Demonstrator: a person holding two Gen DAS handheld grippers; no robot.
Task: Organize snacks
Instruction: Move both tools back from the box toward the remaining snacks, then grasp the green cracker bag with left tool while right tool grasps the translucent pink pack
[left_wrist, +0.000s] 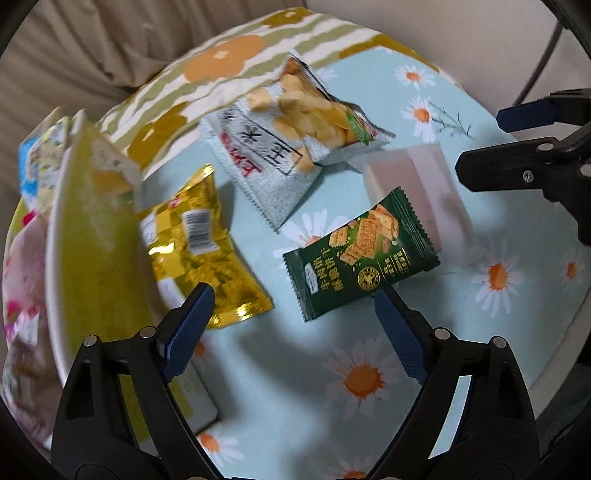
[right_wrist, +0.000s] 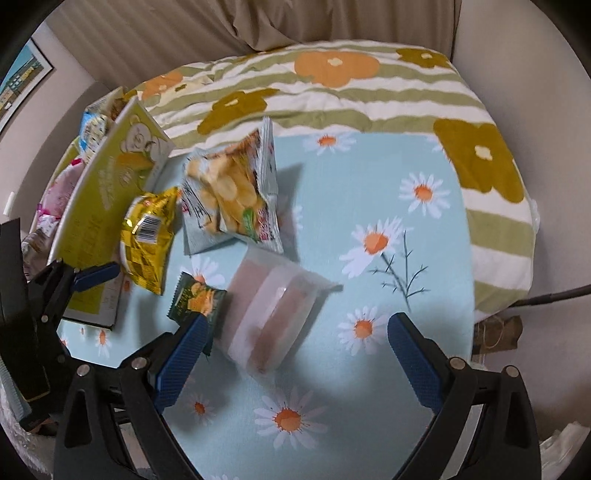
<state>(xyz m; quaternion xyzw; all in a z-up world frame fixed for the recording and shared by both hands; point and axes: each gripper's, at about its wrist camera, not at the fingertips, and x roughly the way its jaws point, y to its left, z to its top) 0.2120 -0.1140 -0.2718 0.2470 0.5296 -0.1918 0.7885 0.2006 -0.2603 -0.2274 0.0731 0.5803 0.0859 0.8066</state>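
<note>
Daisy-print tablecloth (right_wrist: 369, 424), striped flowered blanket (right_wrist: 351, 99), beige curtain (right_wrist: 147, 40), framed wall picture (right_wrist: 22, 81)

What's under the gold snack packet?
The gold packet leans on the edge of the yellow-green box, its lower end on the daisy cloth. Anything directly beneath it is hidden.

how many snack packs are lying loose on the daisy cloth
4: gold packet against the yellow-green box, grey chips bag behind, green cracker pack nearest, pink translucent pack beside it. More sit half hidden behind the box.
</note>
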